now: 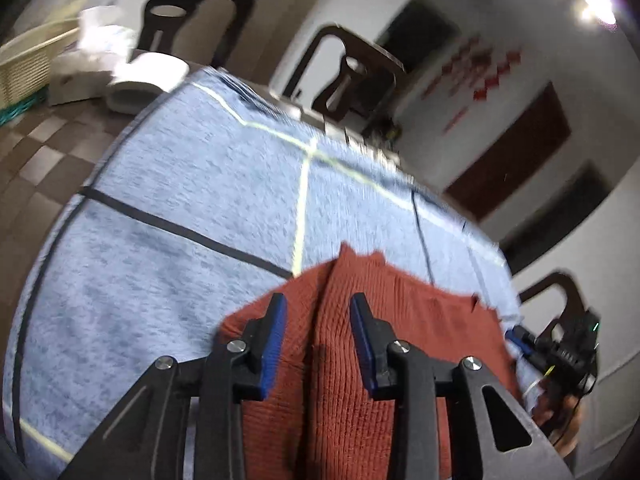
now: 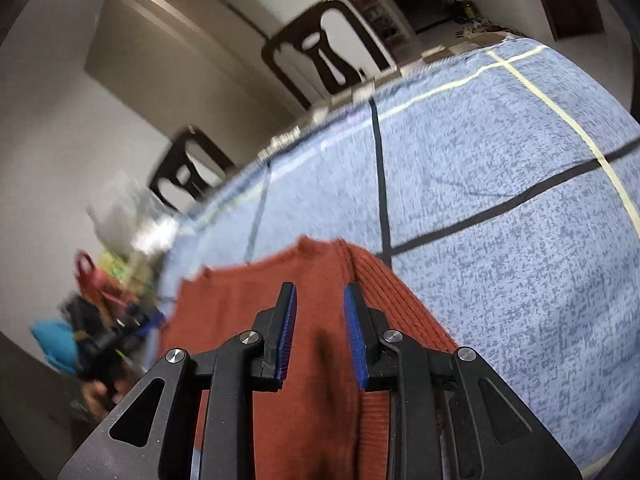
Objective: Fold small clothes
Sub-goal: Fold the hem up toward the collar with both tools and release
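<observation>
A rust-red ribbed knit garment (image 1: 420, 312) lies on the blue-grey table cloth (image 1: 180, 184) near the front edge, with a lengthwise fold ridge down its middle. My left gripper (image 1: 319, 302) hovers over its left part, open, blue pads apart on either side of the ridge and not pressing the cloth. In the right wrist view the same garment (image 2: 240, 292) lies under my right gripper (image 2: 320, 290), also open, with the knit showing between the pads. Its right edge runs along the table cloth (image 2: 500, 240). The near part of the garment is hidden behind the gripper bodies.
Black and pale yellow tape lines cross the cloth. Dark chairs (image 1: 188, 12) (image 1: 352, 68) (image 2: 320, 48) (image 2: 188, 168) stand around the table's far side. A cream basket (image 1: 24, 68) and white items (image 1: 132, 80) sit at far left. Blurred bags (image 2: 104, 280) lie beside the table.
</observation>
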Action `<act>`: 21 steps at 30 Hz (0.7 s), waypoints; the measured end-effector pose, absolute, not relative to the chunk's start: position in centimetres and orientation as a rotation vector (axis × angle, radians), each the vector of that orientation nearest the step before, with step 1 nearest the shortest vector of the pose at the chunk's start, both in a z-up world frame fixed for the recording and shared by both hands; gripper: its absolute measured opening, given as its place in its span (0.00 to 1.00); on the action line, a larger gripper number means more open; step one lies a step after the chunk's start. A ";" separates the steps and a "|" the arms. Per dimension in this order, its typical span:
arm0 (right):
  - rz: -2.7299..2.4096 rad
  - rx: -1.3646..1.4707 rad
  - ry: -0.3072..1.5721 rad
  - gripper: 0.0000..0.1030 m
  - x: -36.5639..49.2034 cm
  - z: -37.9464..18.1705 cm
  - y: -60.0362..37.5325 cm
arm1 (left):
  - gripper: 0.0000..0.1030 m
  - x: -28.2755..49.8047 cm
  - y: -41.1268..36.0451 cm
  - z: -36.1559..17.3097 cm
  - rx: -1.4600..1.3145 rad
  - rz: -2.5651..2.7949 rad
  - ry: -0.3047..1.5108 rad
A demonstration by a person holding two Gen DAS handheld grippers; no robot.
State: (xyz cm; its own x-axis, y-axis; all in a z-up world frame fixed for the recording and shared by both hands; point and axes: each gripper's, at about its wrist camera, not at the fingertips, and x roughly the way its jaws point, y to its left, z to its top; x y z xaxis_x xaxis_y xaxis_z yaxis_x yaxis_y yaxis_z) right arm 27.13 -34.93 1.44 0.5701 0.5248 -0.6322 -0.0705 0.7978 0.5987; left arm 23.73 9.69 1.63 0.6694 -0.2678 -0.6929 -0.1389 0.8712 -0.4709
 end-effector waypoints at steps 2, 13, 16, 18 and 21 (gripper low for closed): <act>0.343 0.468 0.946 0.25 27.6 0.9 -34.1 | 0.34 24.7 8.6 1.2 -0.461 -0.076 0.886; 0.328 0.292 0.960 0.07 28.3 1.4 -31.9 | 0.11 26.6 5.5 1.1 -0.294 -0.078 0.918; 0.328 0.298 0.903 0.06 27.8 2.5 -32.1 | 0.09 25.6 6.0 1.9 -0.313 -0.084 0.848; 0.320 0.320 0.870 0.06 27.9 3.1 -32.4 | 0.09 25.6 6.7 2.2 -0.347 -0.078 0.809; 0.280 0.334 0.868 0.06 28.7 2.7 -32.8 | 0.09 25.8 7.6 2.1 -0.380 -0.051 0.781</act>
